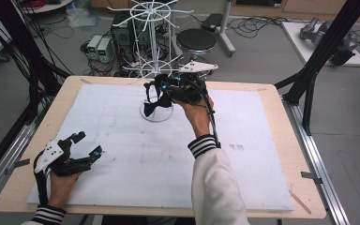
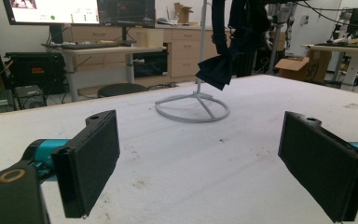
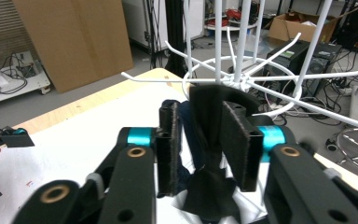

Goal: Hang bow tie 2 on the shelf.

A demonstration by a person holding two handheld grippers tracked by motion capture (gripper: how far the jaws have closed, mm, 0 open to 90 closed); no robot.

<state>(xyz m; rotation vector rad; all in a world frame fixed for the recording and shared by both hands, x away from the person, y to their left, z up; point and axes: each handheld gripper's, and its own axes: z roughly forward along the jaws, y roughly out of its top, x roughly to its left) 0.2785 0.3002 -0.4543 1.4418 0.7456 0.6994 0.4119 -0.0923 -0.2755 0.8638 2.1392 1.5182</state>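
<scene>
White foam board covers the wooden table (image 1: pixel 272 93) in the high view, and a white wire rack (image 1: pixel 154 61) with radiating hooks stands on a ring base near the far edge. The right gripper (image 1: pixel 157 93) reaches up to the rack, its jaws pinched on a dark bow tie (image 1: pixel 153 105) that hangs just above the ring base. The left gripper (image 1: pixel 86 144) rests low at the near left corner of the board, jaws spread wide with nothing between them.

From the left gripper view, the two black pads stand far apart over bare board, and the bow tie (image 2: pixel 216 70) dangles ahead above the rack's ring base (image 2: pixel 192 108).

Along the right gripper view, the jaws close on the dark fabric of the bow tie (image 3: pixel 207 154), which runs up between them toward the rack's white hooks (image 3: pixel 242 81).
</scene>
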